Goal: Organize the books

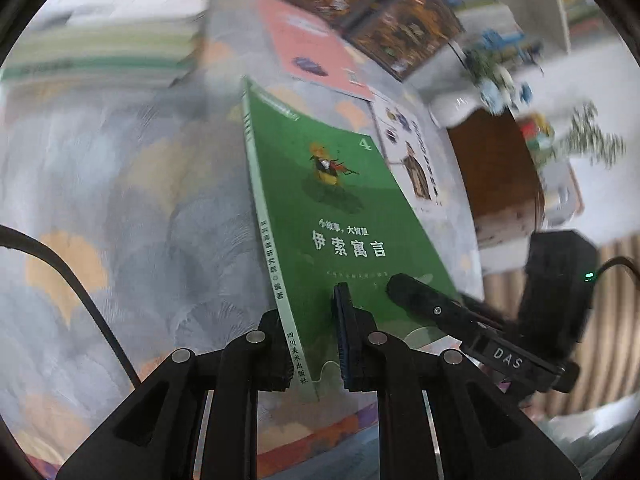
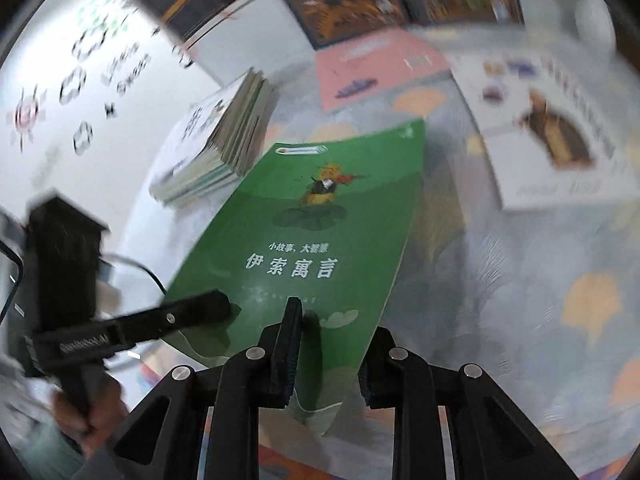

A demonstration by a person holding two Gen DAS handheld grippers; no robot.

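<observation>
Left gripper (image 1: pixel 316 340) is clamped on the green book (image 1: pixel 340 216) at its near spine corner, one pad under the spine and one on the cover. Right gripper (image 2: pixel 326 356) bites the same book's (image 2: pixel 320 240) near edge on the opposite side; one finger lies on the cover, the other sits beyond the fore edge, and whether its pads actually press the cover I cannot tell from these blurred frames. Book is off the patterned tablecloth (image 1: pixel 140 200), tilted, far end over the middle of the tabletop, pointing between the stack of books (image 2: pixel 216 140) toward the far left corner and the pink book (image 2: pixel 372 68) near the far edge. White book (image 2: pixel 560 140) lies flat on the right side, two dark books (image 1: pixel 360 8) at the far edge. Handling: thin glossy paperback, light, floppy. The cover visibly bows in the right view, so a corner pinch lets the far end sag. Glossy cover likely slips under the pads. Best hold is at the spine, where it is stiffest, with the second grip well apart on the same edge.
</observation>
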